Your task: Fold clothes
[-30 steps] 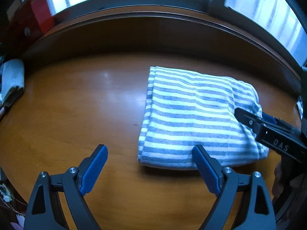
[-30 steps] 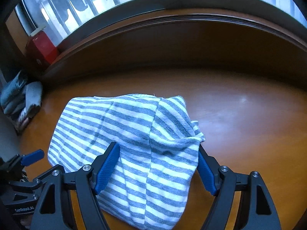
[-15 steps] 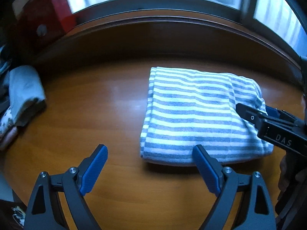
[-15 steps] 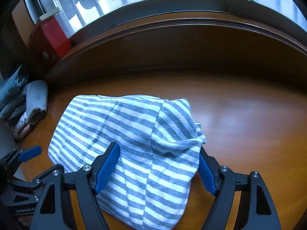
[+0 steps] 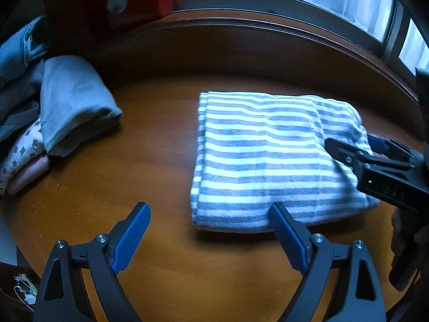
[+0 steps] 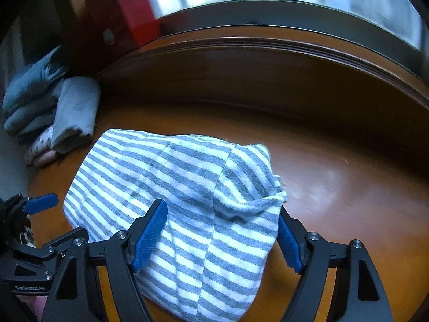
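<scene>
A folded grey-and-white striped garment lies flat on the wooden table. My left gripper is open at its near edge: the right finger touches the front hem, while the left finger hangs over bare wood. My right gripper straddles the right end of the striped garment with its jaws wide. One pad rests on top of the cloth and the other sits against its bunched right edge. The left wrist view shows the right gripper lying on that end.
A pile of folded clothes in grey, blue and a dotted print sits at the table's left edge, also visible in the right wrist view. A red box stands on the raised window ledge behind.
Both grippers and the striped garment have slid left together across the table. The folded pile and the red box now stand much closer. Neither gripper's jaws have changed width.
</scene>
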Demonstrator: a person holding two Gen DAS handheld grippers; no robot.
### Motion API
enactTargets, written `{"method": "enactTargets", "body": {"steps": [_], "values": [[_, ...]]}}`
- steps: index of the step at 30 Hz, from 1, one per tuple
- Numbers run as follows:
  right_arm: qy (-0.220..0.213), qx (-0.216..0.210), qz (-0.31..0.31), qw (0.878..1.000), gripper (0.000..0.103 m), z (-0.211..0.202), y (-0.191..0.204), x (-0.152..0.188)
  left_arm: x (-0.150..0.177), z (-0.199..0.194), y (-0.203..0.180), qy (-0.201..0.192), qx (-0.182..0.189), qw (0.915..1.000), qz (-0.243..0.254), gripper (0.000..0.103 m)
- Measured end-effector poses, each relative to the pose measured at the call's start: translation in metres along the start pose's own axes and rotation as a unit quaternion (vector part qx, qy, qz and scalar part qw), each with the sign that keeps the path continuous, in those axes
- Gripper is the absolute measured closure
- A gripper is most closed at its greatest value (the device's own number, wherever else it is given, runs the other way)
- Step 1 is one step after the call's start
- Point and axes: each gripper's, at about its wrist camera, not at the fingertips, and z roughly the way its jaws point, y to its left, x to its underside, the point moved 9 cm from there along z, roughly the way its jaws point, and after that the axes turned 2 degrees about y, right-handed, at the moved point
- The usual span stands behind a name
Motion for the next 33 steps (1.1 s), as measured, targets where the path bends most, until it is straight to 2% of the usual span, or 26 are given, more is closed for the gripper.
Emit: {"method": "enactTargets", "body": {"steps": [3,7,9,13,16,22,26,29,31,33], "values": [[0.005,0.003,-0.01,1.0,0.026,0.001,0.017,-0.001,0.003,-0.014,0.004,-0.012,0.023,0.9996,0.012,0.013],[-0.035,0.035,0.024,0.999,0.026,-0.019,0.023,-0.013,-0.009,-0.023,-0.002,-0.022,0.044,0.9973,0.055,0.013],[-0.03,0.054,0.046,0.997,0.026,-0.018,0.024,-0.011,-0.025,-0.005,0.014,-0.023,0.039,0.9966,0.069,0.013],[-0.014,0.075,0.104,0.992,0.026,-0.011,0.038,0.023,-0.031,0.008,0.021,-0.01,0.076,0.9936,0.084,0.011],[-0.018,0.074,0.148,0.986,0.026,-0.011,0.037,0.034,-0.036,0.008,0.024,-0.015,0.081,0.9919,0.096,0.011],[-0.037,0.102,0.15,0.983,0.026,-0.049,0.04,0.042,-0.015,-0.02,0.022,-0.023,0.09,0.9901,0.105,0.013],[-0.013,0.117,0.145,0.982,0.026,-0.071,0.054,0.054,0.022,-0.042,0.02,-0.01,0.099,0.991,0.089,0.013],[0.001,0.108,0.146,0.983,0.026,-0.071,0.067,0.061,0.043,-0.025,0.022,0.003,0.111,0.9901,0.086,0.013],[0.007,0.108,0.14,0.984,0.026,-0.076,0.069,0.073,0.051,-0.028,0.019,0.005,0.104,0.99,0.095,0.013],[0.011,0.114,0.131,0.985,0.026,-0.072,0.072,0.071,0.056,-0.034,0.02,0.002,0.097,0.9904,0.098,0.013]]}}
